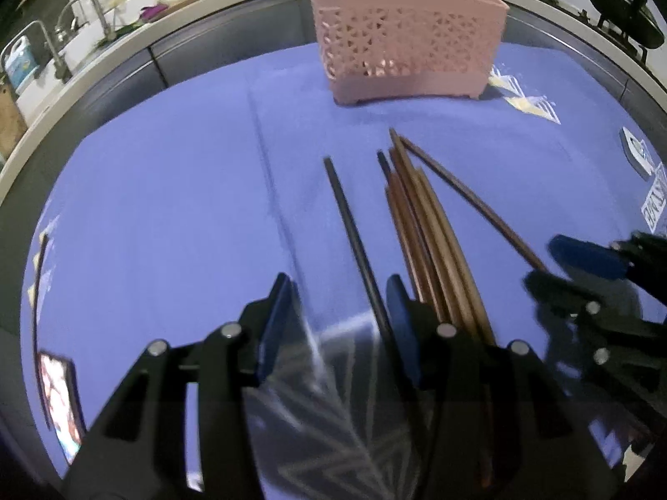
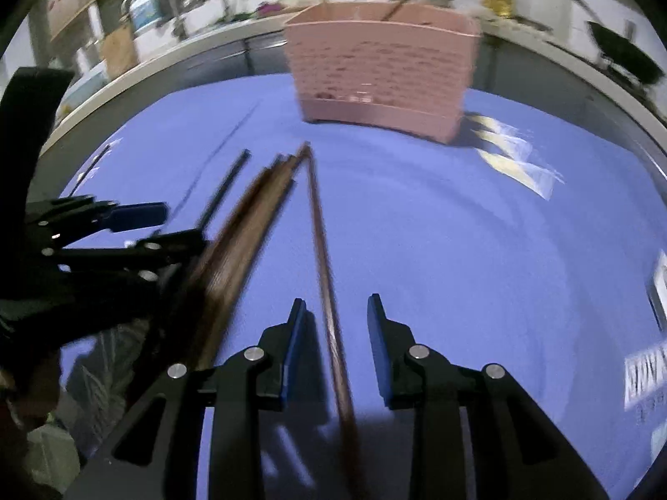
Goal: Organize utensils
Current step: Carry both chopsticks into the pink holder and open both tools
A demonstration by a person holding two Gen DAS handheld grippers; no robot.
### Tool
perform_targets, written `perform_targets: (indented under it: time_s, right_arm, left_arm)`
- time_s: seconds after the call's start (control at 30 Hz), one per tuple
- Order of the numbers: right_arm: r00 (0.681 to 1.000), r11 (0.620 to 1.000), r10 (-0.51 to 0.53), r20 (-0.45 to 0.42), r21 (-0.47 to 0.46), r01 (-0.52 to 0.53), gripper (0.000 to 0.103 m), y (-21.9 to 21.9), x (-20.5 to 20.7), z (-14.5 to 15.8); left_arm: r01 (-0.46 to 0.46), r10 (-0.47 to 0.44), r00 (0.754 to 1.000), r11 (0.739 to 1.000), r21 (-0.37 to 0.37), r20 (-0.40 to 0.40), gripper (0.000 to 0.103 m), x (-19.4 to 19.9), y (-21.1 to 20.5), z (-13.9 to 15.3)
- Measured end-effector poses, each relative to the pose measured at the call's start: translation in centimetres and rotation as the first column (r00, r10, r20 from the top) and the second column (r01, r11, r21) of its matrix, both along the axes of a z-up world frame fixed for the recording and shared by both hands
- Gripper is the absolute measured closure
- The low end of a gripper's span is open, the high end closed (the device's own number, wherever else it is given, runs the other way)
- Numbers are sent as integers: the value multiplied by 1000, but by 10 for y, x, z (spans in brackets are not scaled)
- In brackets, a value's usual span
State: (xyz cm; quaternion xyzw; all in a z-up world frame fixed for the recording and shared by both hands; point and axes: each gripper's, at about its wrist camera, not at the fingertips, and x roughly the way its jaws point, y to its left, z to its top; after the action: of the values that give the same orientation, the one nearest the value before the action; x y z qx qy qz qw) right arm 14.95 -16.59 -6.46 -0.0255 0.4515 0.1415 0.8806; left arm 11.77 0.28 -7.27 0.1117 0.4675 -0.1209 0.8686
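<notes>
A pink perforated utensil holder (image 1: pixel 402 46) stands at the far side of the blue cloth and has a couple of chopsticks in it; it also shows in the right wrist view (image 2: pixel 381 71). Several brown chopsticks (image 1: pixel 429 229) lie in a bundle on the cloth, with a dark chopstick (image 1: pixel 350 229) to their left and a single brown one (image 1: pixel 471 204) to their right. My left gripper (image 1: pixel 337 291) is open, its jaws either side of the dark chopstick. My right gripper (image 2: pixel 335 312) is open around the single brown chopstick (image 2: pixel 325 258). The right gripper shows in the left wrist view (image 1: pixel 558 264).
The blue cloth (image 1: pixel 166 208) covers the table. A phone (image 1: pixel 58 400) lies at its left edge. A counter with a sink faucet (image 1: pixel 89 12) runs behind, and dark woks (image 1: pixel 625 8) sit at the far right. Printed labels (image 2: pixel 650 375) lie on the cloth at right.
</notes>
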Motion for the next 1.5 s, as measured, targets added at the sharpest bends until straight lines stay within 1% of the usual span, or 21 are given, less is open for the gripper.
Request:
perform_targets:
  time_s: [0.1,0.13,0.17,0.2,0.23,0.3,0.37,0.43,0.5,0.53,0.63,0.7,0.77,0.8,0.87,1.0,1.07,1.13,1.23,1.33,1.5]
  right_arm:
    - [999,998,47,-13,-40,-48,72,16,36,4]
    - [998,997,60,-18,-38,-61,74,20,46,6]
    - [997,997,71,-22,-36,-71,78,22,53,6]
    - [995,995,92,-32,-20,-93,94,25,61,7]
    - [994,996,95,-50,5,-95,98,25,68,7]
    - [994,995,85,-65,62,-81,98,18,74,11]
    - [997,987,69,-27,147,-65,98,5,67,26]
    - [998,976,58,26,207,-62,98,-6,56,43]
    - [992,964,44,121,255,-74,98,-18,37,69]
    - [988,959,39,149,271,-79,98,-22,32,78]
    - [965,941,9,262,325,-96,98,-34,15,113]
    - [941,930,-26,338,353,-101,98,-41,8,139]
    - [922,923,-58,383,372,-96,98,-48,12,160]
    - [908,920,-79,411,382,-93,98,-52,15,174]
    - [889,920,-106,446,383,-83,98,-54,27,196]
    - [834,933,-168,525,358,-37,98,-58,61,241]
    - [810,934,-199,552,357,-15,98,-61,80,251]
    - [793,931,-223,567,365,1,98,-63,94,253]
    - [781,938,-245,575,346,40,98,-62,120,242]
    - [793,940,-253,554,334,67,98,-60,139,215]
    - [844,938,-247,476,336,85,98,-56,150,170]
  left_arm:
    - [-3,2,1000,999,-50,-25,58,20,3,2]
    - [-1,0,1000,999,-49,-13,71,25,3,2]
    - [14,-14,1000,998,-60,-8,86,29,2,3]
    - [21,-22,1000,997,-73,-9,93,34,1,3]
    - [23,-24,1000,996,-84,-17,95,37,0,4]
    - [34,-37,999,994,-103,-31,96,41,-2,7]
    - [48,-49,999,990,-132,-5,96,38,0,19]
    - [72,-63,996,980,-183,58,96,28,7,43]
    - [91,-67,992,967,-237,108,96,16,14,71]
    - [101,-69,989,962,-254,133,97,12,15,83]
    - [139,-74,972,947,-291,224,98,-4,20,126]
    - [163,-74,958,935,-315,278,98,-12,23,155]
    - [184,-70,943,924,-336,324,98,-15,21,183]
    - [198,-67,934,915,-352,351,98,-14,22,201]
    - [211,-49,910,909,-359,411,98,-7,20,234]
    - [225,-16,868,904,-364,497,98,24,8,284]
    - [211,6,850,913,-349,528,98,44,-2,298]
    - [188,15,852,925,-331,524,98,62,-8,300]
    - [161,12,882,933,-323,471,98,94,-17,283]
    - [133,14,906,939,-316,423,98,121,-23,254]
    - [99,13,934,951,-293,357,98,140,-29,200]
